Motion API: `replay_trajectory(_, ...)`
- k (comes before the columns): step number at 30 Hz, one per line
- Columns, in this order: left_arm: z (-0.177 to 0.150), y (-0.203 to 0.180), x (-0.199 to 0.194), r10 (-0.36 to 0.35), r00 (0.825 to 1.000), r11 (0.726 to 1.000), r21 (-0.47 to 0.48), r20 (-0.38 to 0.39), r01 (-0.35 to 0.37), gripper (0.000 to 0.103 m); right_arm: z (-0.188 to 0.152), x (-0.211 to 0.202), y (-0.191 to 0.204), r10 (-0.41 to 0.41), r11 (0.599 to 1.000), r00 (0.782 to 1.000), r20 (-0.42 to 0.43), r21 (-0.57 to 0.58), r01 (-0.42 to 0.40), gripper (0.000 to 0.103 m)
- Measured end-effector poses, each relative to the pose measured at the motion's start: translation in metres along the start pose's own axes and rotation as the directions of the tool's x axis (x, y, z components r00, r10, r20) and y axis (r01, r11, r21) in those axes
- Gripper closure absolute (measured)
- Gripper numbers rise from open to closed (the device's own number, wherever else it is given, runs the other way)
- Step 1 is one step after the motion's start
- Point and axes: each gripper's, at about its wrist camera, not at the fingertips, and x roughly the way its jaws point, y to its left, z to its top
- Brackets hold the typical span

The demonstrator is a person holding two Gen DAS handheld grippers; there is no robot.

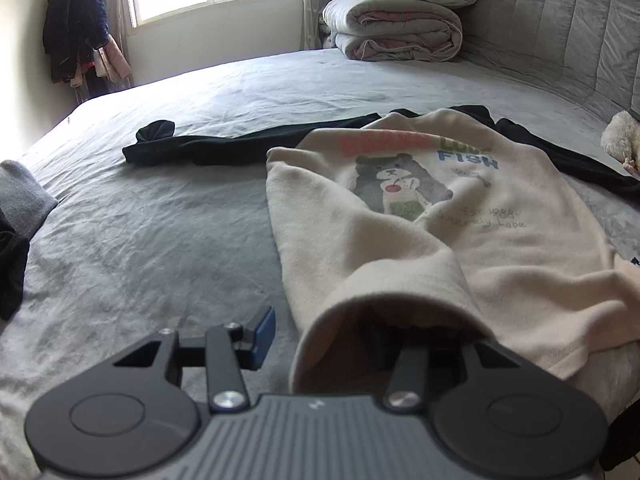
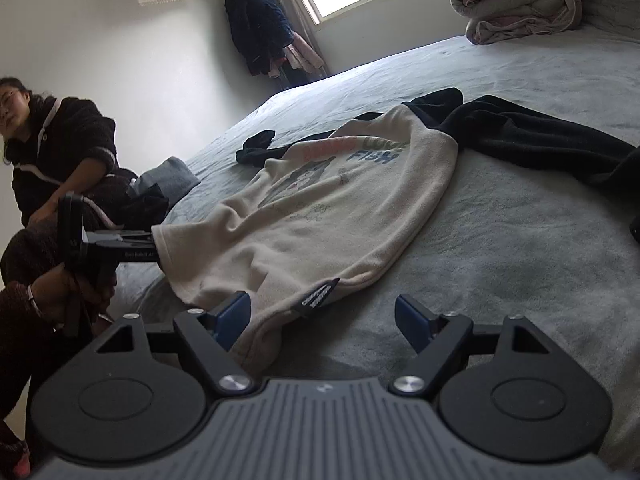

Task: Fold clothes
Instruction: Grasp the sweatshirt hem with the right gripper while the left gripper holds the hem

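Observation:
A cream sweatshirt (image 1: 400,220) with a bear print and black sleeves (image 1: 240,148) lies spread on the grey bed sheet (image 1: 160,220). My left gripper (image 1: 324,332) is at its near hem. The blue left pad (image 1: 264,332) is bare and apart from the cloth, and the hem drapes over the hidden right finger. In the right wrist view the sweatshirt (image 2: 320,208) lies ahead. My right gripper (image 2: 324,312) stands open at the other hem corner, with the cloth edge beside its left finger (image 2: 232,320). A black tag (image 2: 320,294) sticks out of the hem.
Folded quilts (image 1: 392,28) and a pillow are stacked at the head of the bed. A grey folded garment (image 1: 20,196) lies at the left edge and a plush toy (image 1: 620,140) at the right. Clothes (image 1: 76,28) hang in the corner. A person (image 2: 60,152) sits at the bedside.

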Motion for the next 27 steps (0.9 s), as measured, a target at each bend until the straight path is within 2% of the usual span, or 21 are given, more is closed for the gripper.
replay_trajectory(3, 0.001, -0.004, 0.001, 0.026, 0.999, 1.000, -0.009, 0.042, -0.026, 0.056, -0.007, 0.009, -0.001, 0.078, 0.997, 0.996, -0.034, 0.031, -0.077, 0.021)
replay_trajectory(5, 0.002, -0.004, -0.001, 0.041, 0.997, 0.999, -0.005, 0.068, -0.040, 0.056, -0.008, 0.015, -0.010, 0.167, 0.978, 0.985, -0.034, 0.136, -0.161, 0.021)
replay_trajectory(7, 0.002, -0.004, 0.001, 0.038, 0.997, 0.999, -0.008, 0.062, -0.037, 0.054, -0.009, 0.021, -0.022, 0.248, 0.937, 0.969, -0.008, 0.256, -0.238, 0.021)
replay_trajectory(8, 0.002, -0.004, 0.002, 0.042, 0.997, 0.999, -0.007, 0.059, -0.042, 0.050, -0.010, 0.023, -0.026, 0.278, 0.916, 0.961, 0.011, 0.297, -0.269, 0.021)
replay_trajectory(10, 0.002, -0.005, 0.001, 0.062, 0.996, 0.998, -0.002, 0.069, -0.062, 0.040, -0.009, 0.026, -0.028, 0.291, 0.906, 0.956, 0.028, 0.313, -0.285, 0.021)
replay_trajectory(12, 0.002, -0.006, 0.001, 0.066, 0.995, 0.998, 0.002, 0.074, -0.066, 0.021, -0.006, 0.031, -0.022, 0.293, 0.918, 0.956, 0.012, 0.274, -0.285, 0.023)
replay_trajectory(13, 0.001, -0.006, 0.002, 0.065, 0.995, 0.998, 0.003, 0.074, -0.065, 0.017, -0.005, 0.034, -0.017, 0.284, 0.931, 0.959, -0.002, 0.238, -0.275, 0.026)
replay_trajectory(15, 0.001, -0.007, 0.002, 0.053, 0.996, 0.999, 0.006, 0.069, -0.053, 0.016, -0.005, 0.041, -0.009, 0.259, 0.953, 0.966, -0.029, 0.168, -0.250, 0.038)
replay_trajectory(17, 0.000, -0.006, 0.004, 0.030, 0.998, 1.000, -0.003, 0.055, -0.030, 0.016, -0.005, 0.047, -0.011, 0.236, 0.958, 0.971, -0.032, 0.173, -0.227, 0.059)
replay_trajectory(18, -0.001, -0.005, 0.005, 0.023, 0.999, 1.000, -0.015, 0.046, -0.022, 0.016, -0.006, 0.050, -0.013, 0.225, 0.960, 0.974, -0.033, 0.177, -0.216, 0.081)
replay_trajectory(19, -0.001, -0.004, 0.005, 0.023, 0.999, 1.000, -0.022, 0.041, -0.022, 0.017, -0.006, 0.053, -0.015, 0.214, 0.962, 0.976, -0.034, 0.181, -0.204, 0.096)
replay_trajectory(20, -0.002, -0.003, 0.006, 0.025, 0.999, 0.999, -0.027, 0.036, -0.024, 0.023, -0.008, 0.055, -0.020, 0.220, 0.955, 0.975, -0.030, 0.211, -0.209, 0.097)
replay_trajectory(22, -0.003, -0.001, 0.007, 0.028, 0.999, 0.999, -0.037, 0.028, -0.027, 0.042, -0.009, 0.056, -0.025, 0.233, 0.941, 0.972, -0.021, 0.256, -0.220, 0.097)
replay_trajectory(24, -0.004, 0.000, 0.009, 0.021, 1.000, 0.999, -0.042, 0.014, -0.020, 0.070, -0.008, 0.055, -0.028, 0.241, 0.931, 0.970, -0.011, 0.284, -0.228, 0.097)
replay_trajectory(27, -0.005, -0.002, 0.010, 0.012, 1.000, 1.000, -0.026, 0.003, -0.012, 0.087, -0.009, 0.053, -0.036, 0.282, 0.892, 0.959, 0.019, 0.363, -0.270, 0.097)
